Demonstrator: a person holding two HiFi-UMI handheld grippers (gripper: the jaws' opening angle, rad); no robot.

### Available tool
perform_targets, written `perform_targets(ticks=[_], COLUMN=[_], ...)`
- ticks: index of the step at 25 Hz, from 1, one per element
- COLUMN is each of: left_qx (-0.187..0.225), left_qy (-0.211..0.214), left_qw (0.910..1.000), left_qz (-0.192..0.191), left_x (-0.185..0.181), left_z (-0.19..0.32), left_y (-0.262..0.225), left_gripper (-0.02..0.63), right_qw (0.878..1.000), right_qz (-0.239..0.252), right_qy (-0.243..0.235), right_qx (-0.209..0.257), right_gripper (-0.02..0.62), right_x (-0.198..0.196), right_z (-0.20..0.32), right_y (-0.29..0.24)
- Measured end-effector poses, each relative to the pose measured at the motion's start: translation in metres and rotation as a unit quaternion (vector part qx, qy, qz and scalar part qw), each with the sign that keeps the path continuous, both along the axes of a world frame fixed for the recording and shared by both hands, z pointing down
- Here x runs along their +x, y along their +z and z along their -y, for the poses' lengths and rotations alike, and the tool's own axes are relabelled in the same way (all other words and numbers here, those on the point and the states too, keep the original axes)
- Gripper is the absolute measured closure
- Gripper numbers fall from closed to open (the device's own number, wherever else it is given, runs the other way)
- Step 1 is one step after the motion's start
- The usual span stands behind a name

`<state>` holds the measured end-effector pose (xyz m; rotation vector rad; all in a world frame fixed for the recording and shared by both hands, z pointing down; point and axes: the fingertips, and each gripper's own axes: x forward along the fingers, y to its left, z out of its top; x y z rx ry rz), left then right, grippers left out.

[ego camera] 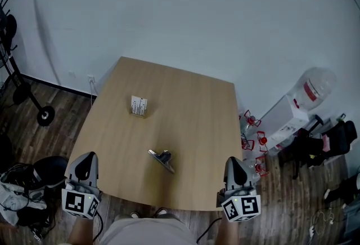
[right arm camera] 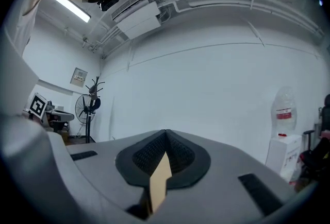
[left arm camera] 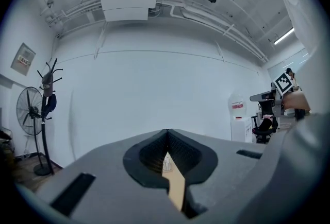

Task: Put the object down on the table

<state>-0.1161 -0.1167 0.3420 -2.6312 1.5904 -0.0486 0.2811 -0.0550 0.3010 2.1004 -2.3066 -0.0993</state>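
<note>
A small dark metal object (ego camera: 162,160) lies on the wooden table (ego camera: 191,108), near the front middle. A small white and tan box (ego camera: 138,106) stands further back on the left. My left gripper (ego camera: 86,163) hovers at the table's front left corner, shut, with nothing in it. My right gripper (ego camera: 234,166) is at the front right corner, also shut and empty. In the left gripper view the jaws (left arm camera: 167,140) meet, and only a sliver of tabletop and the box (left arm camera: 166,165) show through. In the right gripper view the right gripper (right arm camera: 165,139) is likewise closed over a strip of table.
A water dispenser (ego camera: 304,97) stands right of the table with red items (ego camera: 254,138) on the floor beside it. A black chair (ego camera: 336,138) is further right. A fan (ego camera: 34,104) and bags (ego camera: 22,190) are on the left floor. The white wall lies behind.
</note>
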Motion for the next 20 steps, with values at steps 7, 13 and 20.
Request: perform_targets(ticks=[7,13,20], left_qx=[0.016,0.018,0.015], left_qy=[0.007,0.022,0.031], left_qw=[0.9999,0.9996,0.9994], left_qz=[0.001,-0.003,-0.01], left_x=[0.001,0.009,0.011], left_z=[0.002,0.001,-0.007], left_y=[-0.014,-0.015,-0.009], left_gripper=[0.6,0.6,0.6], right_qw=[1.0,1.0,1.0], right_qz=[-0.016,-0.01,-0.012], right_qy=[0.015,0.017,0.009], right_qx=[0.003,0.004,0.009], right_gripper=[0.597,0.597,0.598], right_x=[0.002,-0.001,-0.016], right_z=[-0.006,-0.01,-0.009], right_y=[-0.004,-0.005,-0.004])
